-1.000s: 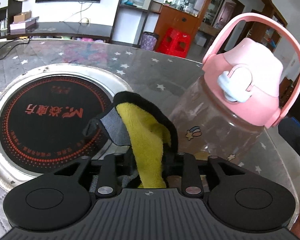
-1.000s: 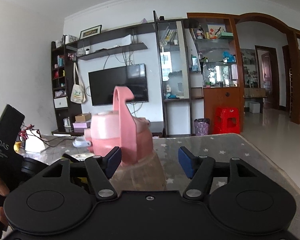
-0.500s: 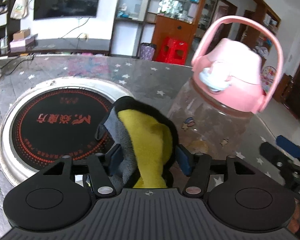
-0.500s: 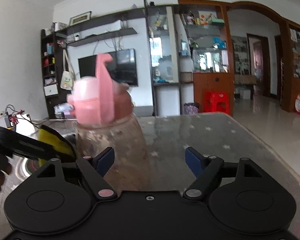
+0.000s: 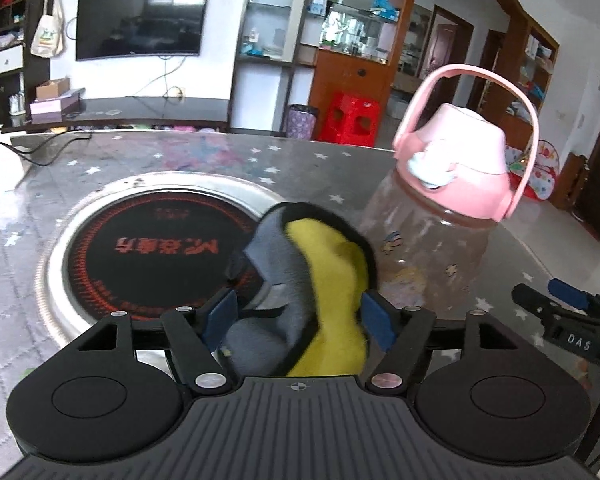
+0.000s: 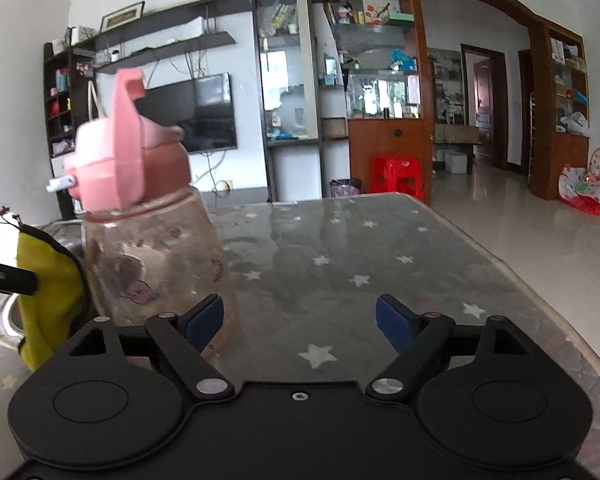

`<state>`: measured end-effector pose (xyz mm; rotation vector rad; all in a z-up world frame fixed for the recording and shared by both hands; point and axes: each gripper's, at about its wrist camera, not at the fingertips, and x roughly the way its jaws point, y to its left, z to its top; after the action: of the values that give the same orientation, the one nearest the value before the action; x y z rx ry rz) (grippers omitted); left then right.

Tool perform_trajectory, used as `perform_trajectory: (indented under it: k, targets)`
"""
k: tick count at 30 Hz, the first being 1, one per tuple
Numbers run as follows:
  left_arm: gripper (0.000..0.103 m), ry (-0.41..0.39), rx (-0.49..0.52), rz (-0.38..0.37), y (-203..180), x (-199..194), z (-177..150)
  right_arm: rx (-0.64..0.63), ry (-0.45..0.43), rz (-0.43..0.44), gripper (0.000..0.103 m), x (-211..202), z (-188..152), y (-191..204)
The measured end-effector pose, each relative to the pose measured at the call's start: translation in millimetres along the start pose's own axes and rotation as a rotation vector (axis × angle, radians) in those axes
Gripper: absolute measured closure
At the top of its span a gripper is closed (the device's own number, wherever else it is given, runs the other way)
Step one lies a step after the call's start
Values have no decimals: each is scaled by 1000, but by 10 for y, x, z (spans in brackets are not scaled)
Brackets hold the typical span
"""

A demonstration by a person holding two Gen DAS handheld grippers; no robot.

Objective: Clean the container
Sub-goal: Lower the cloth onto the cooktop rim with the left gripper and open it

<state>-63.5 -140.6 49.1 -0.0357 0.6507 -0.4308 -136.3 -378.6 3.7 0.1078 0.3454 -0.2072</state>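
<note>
A clear plastic bottle [image 5: 424, 252] with a pink lid and pink carry handle stands upright on the table. It also shows in the right wrist view [image 6: 152, 256]. A yellow and grey cloth [image 5: 324, 292] lies between the fingers of my left gripper [image 5: 298, 320], whose jaws are now spread wide with the pads barely at the cloth's sides. The cloth is just left of the bottle and shows in the right wrist view [image 6: 48, 292] too. My right gripper [image 6: 300, 322] is open and empty, to the right of the bottle and apart from it.
A round black induction cooktop [image 5: 152, 256] with red markings and a metal rim is set into the star-patterned table [image 6: 360, 256]. The table's right edge [image 6: 540, 304] drops to the floor. Shelves, a TV and a red stool stand behind.
My left gripper's jaws have spread from tightly shut on the cloth to wide apart. My right gripper has drawn back to the right, away from the bottle it was straddling.
</note>
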Motion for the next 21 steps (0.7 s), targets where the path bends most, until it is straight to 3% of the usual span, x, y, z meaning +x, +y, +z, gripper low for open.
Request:
perform_trajectory:
  k: [5, 15, 21]
  targets:
    - [30, -2, -18, 67, 278, -54, -73, -30, 36, -39, 3, 155, -15, -52]
    - [30, -37, -105, 171, 1009, -230, -92, -38, 70, -72, 2, 400, -30, -132]
    - [30, -28, -98, 261, 1390, -117, -67, -33, 91, -74, 0, 593, -23, -225]
